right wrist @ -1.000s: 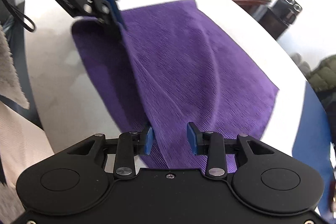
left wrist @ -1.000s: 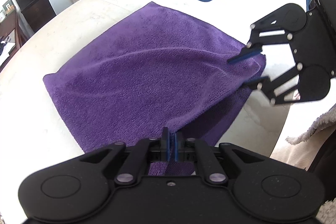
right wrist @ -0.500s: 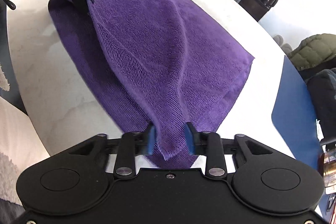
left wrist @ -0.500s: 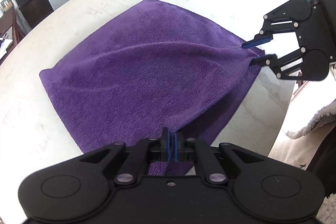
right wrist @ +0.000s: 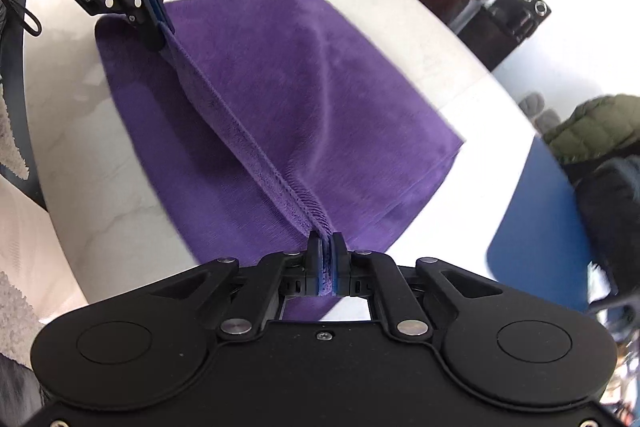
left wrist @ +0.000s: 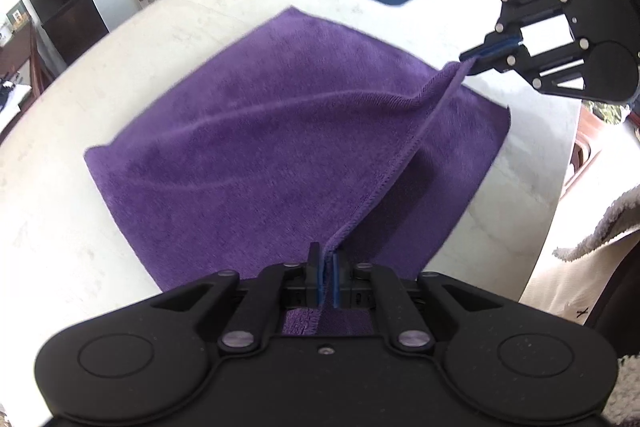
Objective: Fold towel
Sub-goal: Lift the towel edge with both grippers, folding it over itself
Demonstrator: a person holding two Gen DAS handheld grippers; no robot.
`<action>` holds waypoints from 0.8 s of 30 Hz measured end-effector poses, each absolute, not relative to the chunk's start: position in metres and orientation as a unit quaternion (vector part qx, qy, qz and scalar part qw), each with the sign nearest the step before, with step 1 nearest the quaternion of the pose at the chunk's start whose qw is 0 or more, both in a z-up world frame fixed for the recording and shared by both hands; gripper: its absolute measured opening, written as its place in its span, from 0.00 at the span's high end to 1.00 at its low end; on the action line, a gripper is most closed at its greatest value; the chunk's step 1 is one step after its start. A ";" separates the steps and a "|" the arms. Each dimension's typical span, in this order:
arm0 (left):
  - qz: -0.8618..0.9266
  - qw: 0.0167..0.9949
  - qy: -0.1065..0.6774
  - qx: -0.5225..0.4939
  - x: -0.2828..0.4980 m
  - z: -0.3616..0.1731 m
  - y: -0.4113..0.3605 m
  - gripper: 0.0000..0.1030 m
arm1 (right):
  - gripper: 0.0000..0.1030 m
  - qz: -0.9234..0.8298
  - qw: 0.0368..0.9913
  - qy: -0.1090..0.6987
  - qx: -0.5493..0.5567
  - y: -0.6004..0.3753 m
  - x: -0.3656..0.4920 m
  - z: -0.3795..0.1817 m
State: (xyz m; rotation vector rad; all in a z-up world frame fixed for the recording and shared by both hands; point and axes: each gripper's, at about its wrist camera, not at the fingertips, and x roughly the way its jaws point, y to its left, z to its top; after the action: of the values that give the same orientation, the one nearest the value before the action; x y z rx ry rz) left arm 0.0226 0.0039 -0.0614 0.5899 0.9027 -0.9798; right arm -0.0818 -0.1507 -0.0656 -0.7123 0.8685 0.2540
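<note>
here the purple towel [left wrist: 260, 147] lies on the white counter [left wrist: 60, 227], its near hem lifted taut between both corners. left hand-held gripper [left wrist: 328, 279] pinches one; right hand-held gripper [right wrist: 327, 263], jaws just closed, pinches the other.

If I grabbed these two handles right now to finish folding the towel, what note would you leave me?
Left tool: shut on one near corner of the purple towel.
Right tool: jaws have just closed on the other near corner.
The hem between them is lifted and taut; the rest of the towel lies on the white table.
Done: both corners gripped, edge raised.
Left: probably carry that edge over to the far edge, lay it down, let go.
</note>
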 end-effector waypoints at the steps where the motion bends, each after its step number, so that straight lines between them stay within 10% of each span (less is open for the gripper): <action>1: -0.449 0.749 0.410 0.265 0.023 -0.057 0.005 0.96 | 0.97 0.120 0.840 0.405 -0.341 -0.151 -0.081 -0.062; 24: -0.506 0.688 0.456 0.251 0.013 -0.093 -0.005 0.96 | 0.97 0.141 0.809 0.453 -0.346 -0.164 -0.101 -0.081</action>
State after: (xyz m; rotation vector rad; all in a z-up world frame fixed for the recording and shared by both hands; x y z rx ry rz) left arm 0.0133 -0.0048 -0.0934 0.5609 1.0216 -1.1321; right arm -0.1008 -0.1642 -0.0808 -0.7405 0.9692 0.3014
